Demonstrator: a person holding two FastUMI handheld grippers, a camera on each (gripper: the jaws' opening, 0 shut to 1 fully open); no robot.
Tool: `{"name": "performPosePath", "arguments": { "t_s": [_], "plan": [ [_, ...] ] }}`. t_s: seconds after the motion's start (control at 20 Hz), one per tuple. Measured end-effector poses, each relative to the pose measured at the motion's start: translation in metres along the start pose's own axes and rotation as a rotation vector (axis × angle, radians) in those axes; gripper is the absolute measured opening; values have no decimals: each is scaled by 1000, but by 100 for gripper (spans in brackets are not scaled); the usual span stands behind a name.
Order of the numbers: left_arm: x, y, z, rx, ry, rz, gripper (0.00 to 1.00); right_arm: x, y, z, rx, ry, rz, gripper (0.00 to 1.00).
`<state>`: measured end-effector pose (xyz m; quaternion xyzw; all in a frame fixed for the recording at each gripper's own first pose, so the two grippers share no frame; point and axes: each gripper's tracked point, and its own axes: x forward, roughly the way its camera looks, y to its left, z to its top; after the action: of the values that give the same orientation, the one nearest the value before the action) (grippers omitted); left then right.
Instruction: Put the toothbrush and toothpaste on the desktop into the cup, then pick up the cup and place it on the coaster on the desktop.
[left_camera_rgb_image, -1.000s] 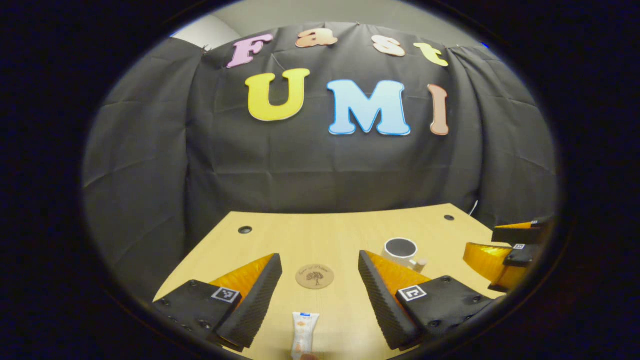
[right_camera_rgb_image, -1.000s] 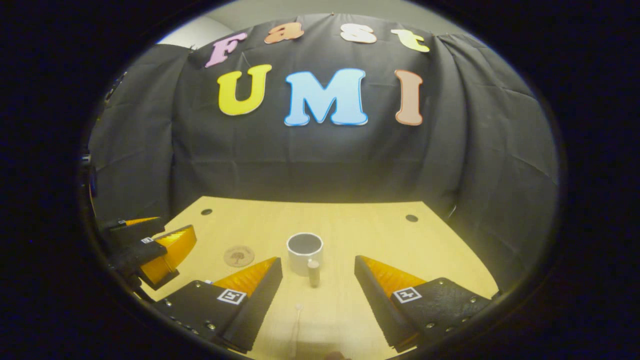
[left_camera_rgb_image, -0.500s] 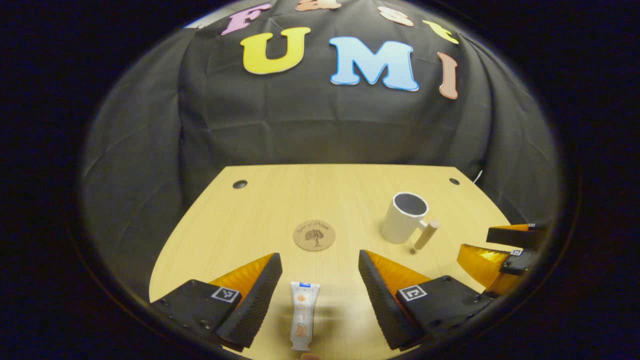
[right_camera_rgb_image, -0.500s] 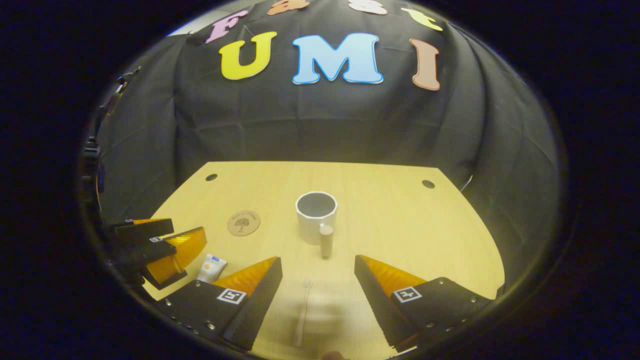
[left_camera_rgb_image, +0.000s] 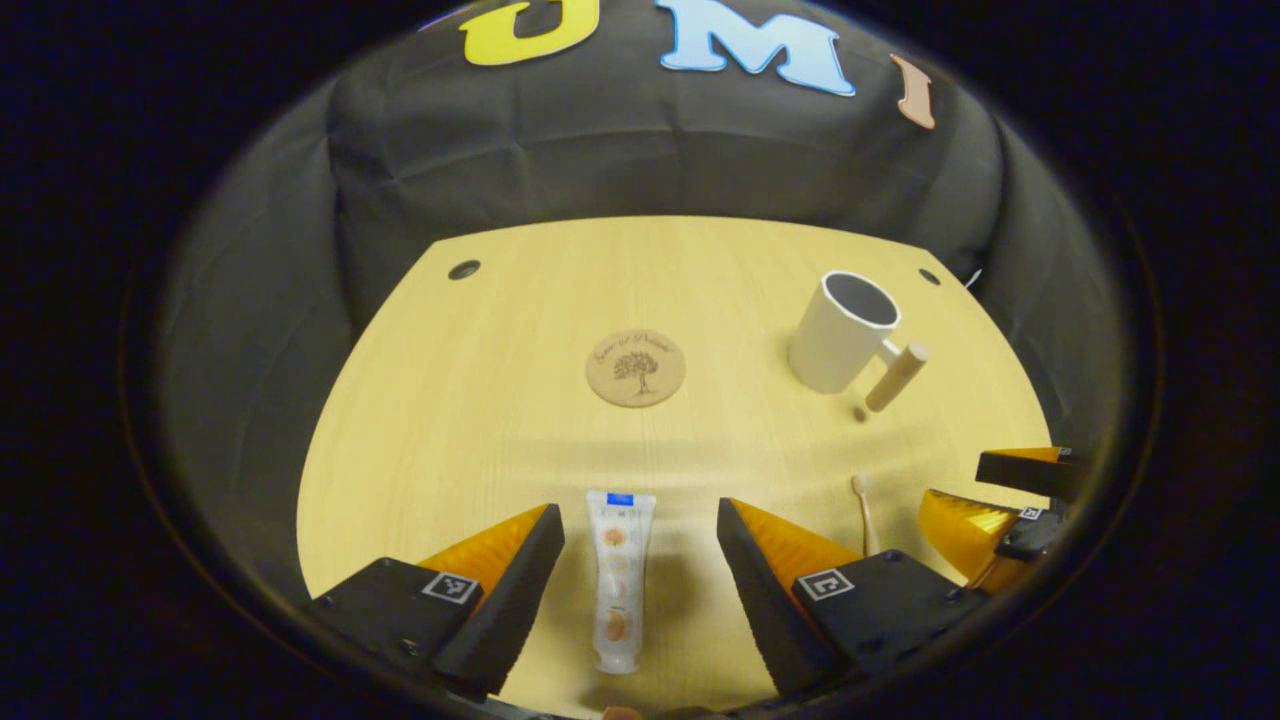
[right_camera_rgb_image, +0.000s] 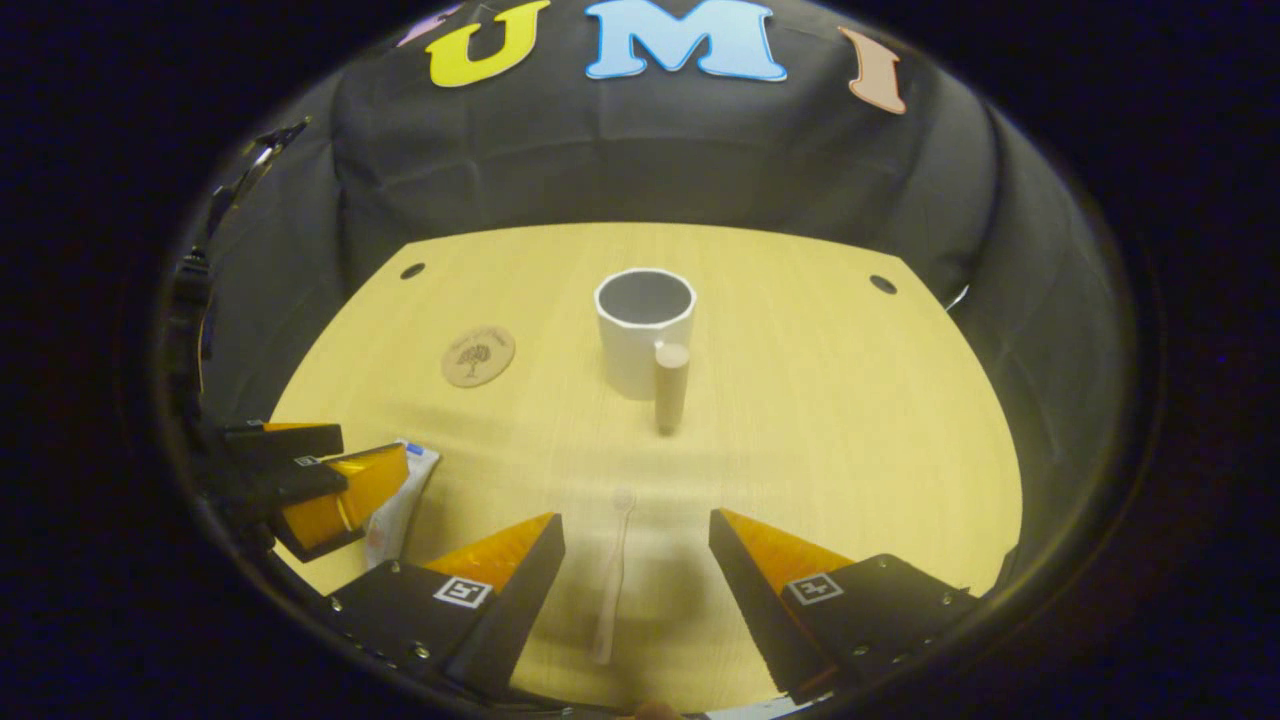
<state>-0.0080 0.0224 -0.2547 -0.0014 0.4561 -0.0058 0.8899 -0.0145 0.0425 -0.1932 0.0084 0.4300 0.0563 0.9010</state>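
Counter (left_camera_rgb_image: 480, 400): light wood, two small dark holes near its far corners. Cup taken as the landmark.

Cup (right_camera_rgb_image: 645, 330): white, upright on the counter, mouth open and dark inside; a pale wooden peg handle juts from the side nearest the right gripper view's camera. In the left gripper view the cup (left_camera_rgb_image: 842, 332) sits toward the far right of the counter, handle pointing right and toward the camera.

Coaster (left_camera_rgb_image: 635, 367): round, cork-brown with a tree print, flat on the counter, left of the cup and well apart from it. Seen also in the right gripper view (right_camera_rgb_image: 478, 355), again left of the cup.

Toothpaste (left_camera_rgb_image: 619, 578): white tube, lying flat, nearer the camera than the cup and to its left, lengthwise between the fingers of the left hand-held gripper (left_camera_rgb_image: 640, 590). That gripper stands wide open; neither finger touches the tube.

Toothbrush (right_camera_rgb_image: 612, 575): pale, thin, lying flat on the near side of the cup, head end pointing toward the cup's handle. It lies between the fingers of the right hand-held gripper (right_camera_rgb_image: 637, 590), spread wide, gripping nothing. The left gripper view shows the toothbrush head (left_camera_rgb_image: 861, 512) just beside the left gripper's right finger.
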Motion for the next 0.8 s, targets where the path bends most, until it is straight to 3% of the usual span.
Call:
{"name": "performPosePath", "arguments": {
  "t_s": [0.4, 0.8],
  "plan": [
    [28, 6, -46, -10, 220, -17, 99, 31, 7, -48, -5, 229, 20, 92],
    [37, 10, -66, -16, 306, -18, 99, 41, 14, -74, -43, 364, 23, 90]
  ]
}}
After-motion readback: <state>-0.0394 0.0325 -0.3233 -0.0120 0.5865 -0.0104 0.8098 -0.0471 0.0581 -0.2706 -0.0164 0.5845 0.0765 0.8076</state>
